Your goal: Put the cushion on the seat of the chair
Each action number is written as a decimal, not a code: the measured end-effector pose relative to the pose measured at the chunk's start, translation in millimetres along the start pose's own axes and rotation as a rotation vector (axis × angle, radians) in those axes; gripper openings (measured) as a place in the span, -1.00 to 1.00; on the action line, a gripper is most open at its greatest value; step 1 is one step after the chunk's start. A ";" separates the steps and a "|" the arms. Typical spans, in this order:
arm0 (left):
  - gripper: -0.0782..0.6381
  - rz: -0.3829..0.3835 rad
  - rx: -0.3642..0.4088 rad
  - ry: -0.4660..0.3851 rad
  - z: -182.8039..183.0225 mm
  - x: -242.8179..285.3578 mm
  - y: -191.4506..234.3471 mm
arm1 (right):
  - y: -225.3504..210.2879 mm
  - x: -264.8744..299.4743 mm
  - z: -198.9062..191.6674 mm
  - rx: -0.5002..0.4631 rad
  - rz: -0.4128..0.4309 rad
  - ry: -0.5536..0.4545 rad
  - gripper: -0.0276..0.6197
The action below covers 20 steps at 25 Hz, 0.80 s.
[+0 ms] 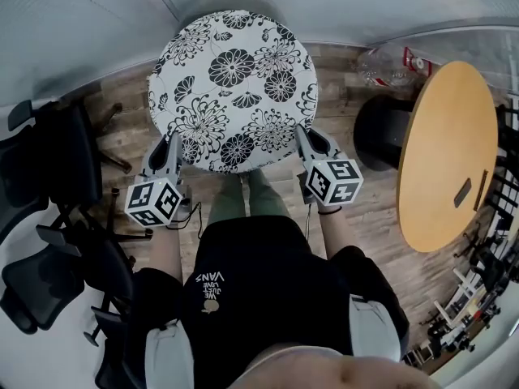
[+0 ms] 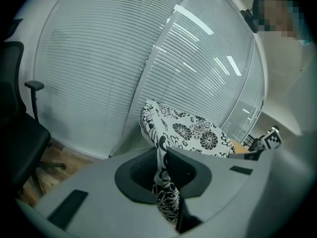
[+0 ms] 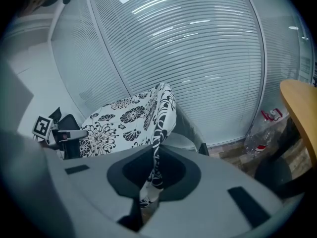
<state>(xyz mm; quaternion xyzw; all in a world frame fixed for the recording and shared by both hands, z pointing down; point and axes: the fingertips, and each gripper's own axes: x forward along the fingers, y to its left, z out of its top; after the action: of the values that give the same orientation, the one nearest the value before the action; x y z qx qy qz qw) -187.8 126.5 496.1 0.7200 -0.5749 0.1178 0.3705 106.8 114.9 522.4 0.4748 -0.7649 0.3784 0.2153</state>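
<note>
The round black-and-white flowered cushion (image 1: 233, 87) is held out in front of the person, roughly flat, above the wooden floor (image 1: 122, 132) and close to the wall of pale blinds (image 3: 198, 48). The left tool (image 1: 173, 146) is closed on the cushion's near left edge: in the left gripper view the fabric edge (image 2: 163, 182) runs pinched between the two jaws of the left tool (image 2: 161, 175), with the rest of the cushion (image 2: 193, 130) spreading beyond. The right tool (image 1: 302, 138) is likewise closed on the near right edge, and in the right gripper view the right tool (image 3: 151, 177) has a thin fold of fabric squeezed between its nearly closed jaws, the cushion (image 3: 124, 118) tilting away to the left. A grey frame (image 3: 194, 130) shows just behind and below the cushion's far side; whether they touch cannot be told. Black office chairs (image 1: 57, 168) stand at the person's left, and a round wooden table (image 1: 450, 152) at the right, well apart from the cushion.
</note>
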 end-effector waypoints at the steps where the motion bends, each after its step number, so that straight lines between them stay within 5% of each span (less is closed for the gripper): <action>1: -0.65 0.000 -0.001 0.003 -0.8 1.2 0.4 | -0.3 1.1 -0.6 0.001 0.000 0.003 -0.82; 20: -0.65 -0.006 -0.001 0.039 -3.7 4.7 1.9 | 2.9 4.1 -6.2 0.008 -0.010 0.038 -0.82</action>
<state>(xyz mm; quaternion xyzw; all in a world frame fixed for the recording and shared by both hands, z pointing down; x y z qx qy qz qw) -187.2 125.4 502.2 0.7190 -0.5654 0.1304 0.3826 102.1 118.2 528.0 0.4723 -0.7566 0.3893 0.2300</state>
